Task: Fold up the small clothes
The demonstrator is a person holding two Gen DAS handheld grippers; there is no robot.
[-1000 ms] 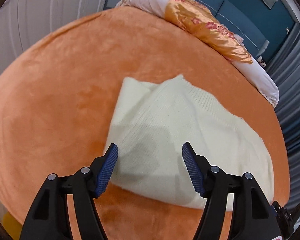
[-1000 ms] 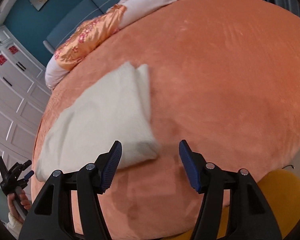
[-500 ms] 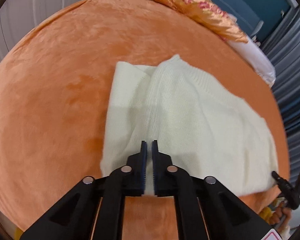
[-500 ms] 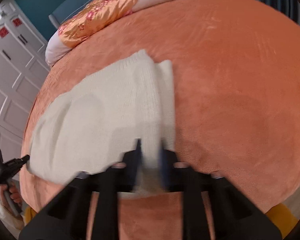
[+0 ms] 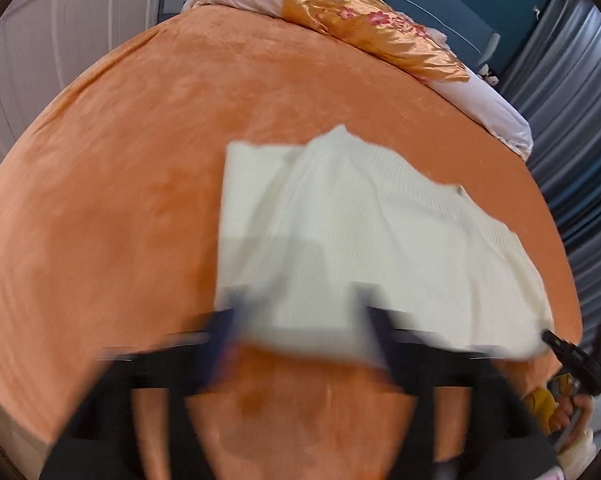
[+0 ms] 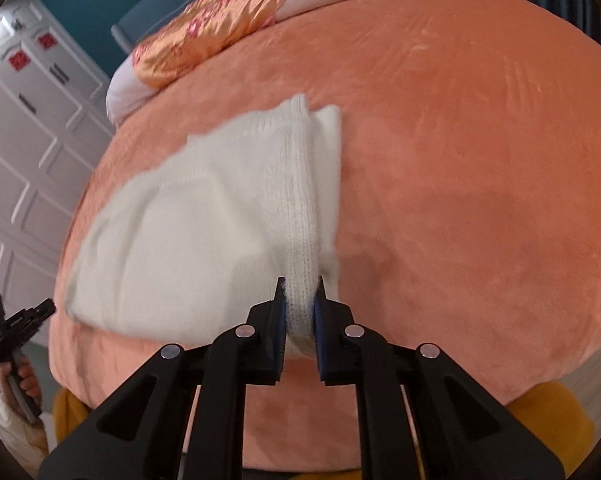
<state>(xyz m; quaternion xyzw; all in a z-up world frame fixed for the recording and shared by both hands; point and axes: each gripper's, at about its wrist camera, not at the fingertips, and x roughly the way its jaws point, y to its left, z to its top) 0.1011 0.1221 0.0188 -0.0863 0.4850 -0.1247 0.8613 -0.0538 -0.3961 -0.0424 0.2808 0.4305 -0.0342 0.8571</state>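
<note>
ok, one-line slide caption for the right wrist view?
Right gripper pinches the near edge of a cream knit garment on an orange bedspread.

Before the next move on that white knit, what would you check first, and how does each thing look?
1. Right gripper clamped on the white knit: ok, jaws pinch a ridge of fabric at the near edge.
2. Left gripper free of the cloth: ok, jaws stand wide apart, though blurred.
3. Knit lying flat: not ok, a fold is raised towards the right gripper.
4. Orange blanket bare ahead of the knit: ok.
5. How many layers are pinched: cannot tell.
</note>
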